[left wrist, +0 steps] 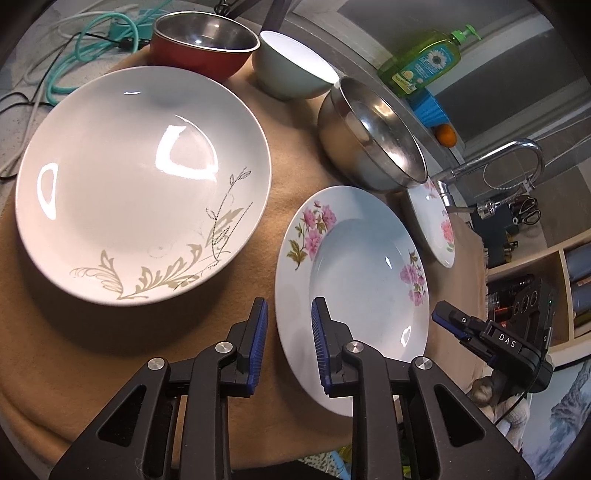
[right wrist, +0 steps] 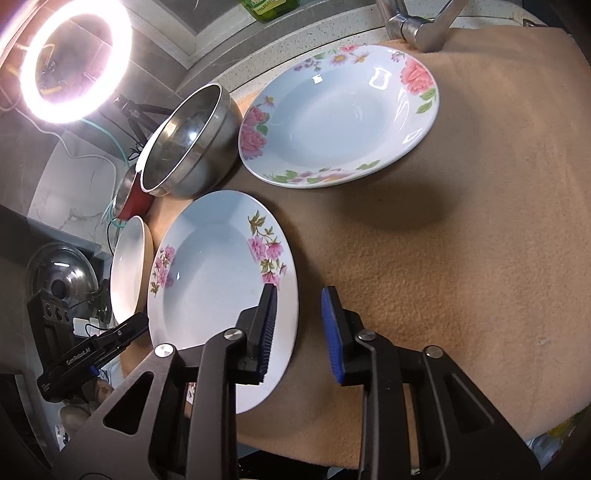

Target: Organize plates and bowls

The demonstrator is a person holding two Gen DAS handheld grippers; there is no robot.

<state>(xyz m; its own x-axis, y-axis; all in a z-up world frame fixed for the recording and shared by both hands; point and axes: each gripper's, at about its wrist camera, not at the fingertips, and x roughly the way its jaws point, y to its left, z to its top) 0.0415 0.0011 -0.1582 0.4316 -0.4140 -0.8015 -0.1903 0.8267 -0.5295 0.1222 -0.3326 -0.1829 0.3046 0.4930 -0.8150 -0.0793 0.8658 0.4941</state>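
**2 tools straddle the pink-flower plate's rim**

The pink-flower plate [left wrist: 354, 295] lies flat on the tan cloth [left wrist: 110, 350] of the worktop, right at both tools. The left tool [left wrist: 290, 343] has its jaws narrowed to either side of the plate's near-left rim; the right tool [right wrist: 299, 332] does the same at the opposite rim. In both, a gap shows between pads and rim, so neither looks clamped yet.

The plate looks like glazed ceramic: stiff, slick, breakable, moderately heavy. The raised rim is the only place to pinch, and 2 opposed holds should keep it level; a shallow bite could slip on the glaze.

Left of the left tool sits the big leaf-pattern plate [left wrist: 140, 184], close but apart. Ahead of both tools stands the steel bowl [left wrist: 369, 136], its side near the plate's far edge, so a lift should go straight up. Beyond it are a red bowl [left wrist: 203, 48] and a white bowl [left wrist: 295, 66]. Ahead of the right tool lies the rose plate [right wrist: 340, 114], with the tap [right wrist: 417, 26] overhanging behind it.
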